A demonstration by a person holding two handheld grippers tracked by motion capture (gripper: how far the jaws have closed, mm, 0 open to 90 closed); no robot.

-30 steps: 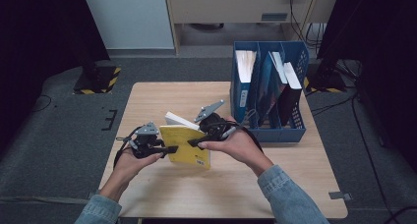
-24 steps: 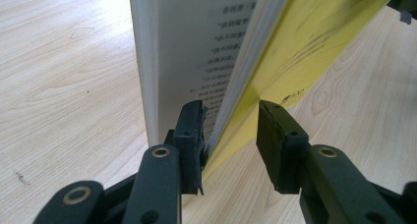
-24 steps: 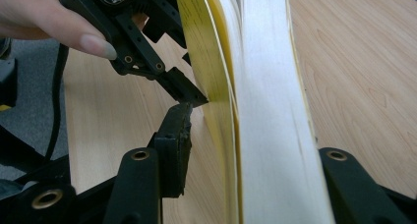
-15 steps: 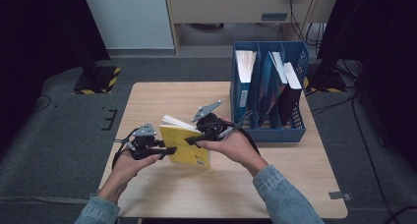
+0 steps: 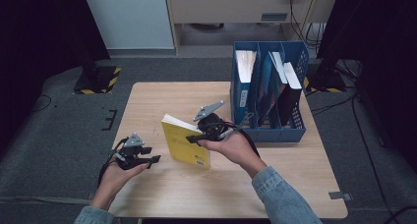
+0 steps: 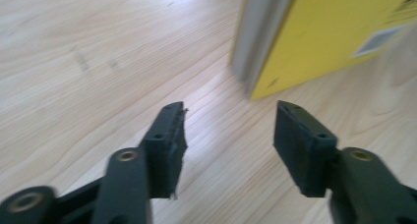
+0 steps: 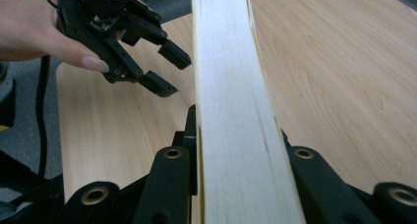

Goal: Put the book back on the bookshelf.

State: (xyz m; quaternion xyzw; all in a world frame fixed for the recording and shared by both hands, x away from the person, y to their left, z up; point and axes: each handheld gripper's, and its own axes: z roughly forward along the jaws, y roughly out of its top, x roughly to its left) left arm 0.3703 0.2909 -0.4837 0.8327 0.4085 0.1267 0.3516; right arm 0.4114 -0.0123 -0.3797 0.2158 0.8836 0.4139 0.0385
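The right gripper is clenched on the yellow paperback book, its two black jaws pressing the covers from either side near the upper edge, as the right gripper view shows with the cream page block rising between them. The left gripper is released and holds nothing; its jaws have just been opening, and they stand apart, just beside the book's lower corner.

The light wooden table carries the blue plastic file rack, which stands at the far right with books already upright in its slots. The yellow book stands on edge at the table's middle, near the rack, tilted slightly and steadied by the right grip.

The book looks light and fairly thin, with soft glossy covers that will likely flex and may slip under the pads. The firmest hold is probably across both covers close to the spine, where the pages are bound and cannot fan.
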